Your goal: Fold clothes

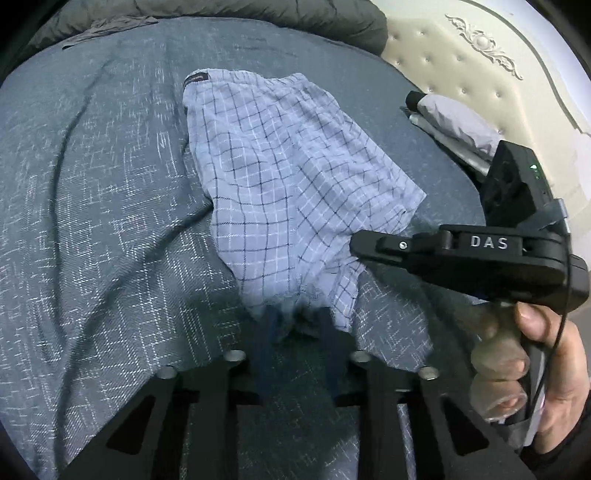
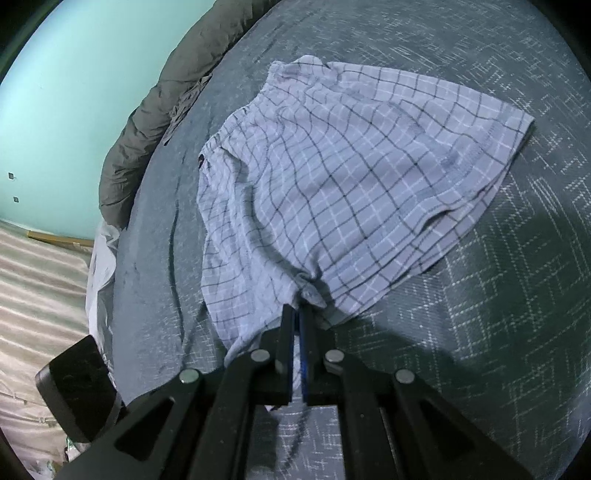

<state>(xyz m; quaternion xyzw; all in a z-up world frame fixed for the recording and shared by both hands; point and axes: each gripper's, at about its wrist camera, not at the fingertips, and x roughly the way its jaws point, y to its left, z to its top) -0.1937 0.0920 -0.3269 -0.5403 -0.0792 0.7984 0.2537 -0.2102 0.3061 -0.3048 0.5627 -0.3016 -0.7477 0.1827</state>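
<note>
Light blue checked shorts (image 1: 288,166) lie spread on a grey-blue bed cover (image 1: 92,221), waistband at the far end. My left gripper (image 1: 297,325) is at their near edge, and the fabric gathers into a bunch pinched between its blurred fingers. My right gripper (image 1: 356,245) comes in from the right, held by a hand (image 1: 535,369), with its tip on the shorts' right hem. In the right wrist view the right gripper (image 2: 296,314) is shut on a puckered bit of hem of the shorts (image 2: 351,166).
A dark grey quilt (image 1: 258,11) is piled along the far edge of the bed. A cream tufted headboard (image 1: 480,74) stands at the right, with folded grey items (image 1: 454,122) beside it. The bed's edge and a teal wall (image 2: 74,92) show at the left.
</note>
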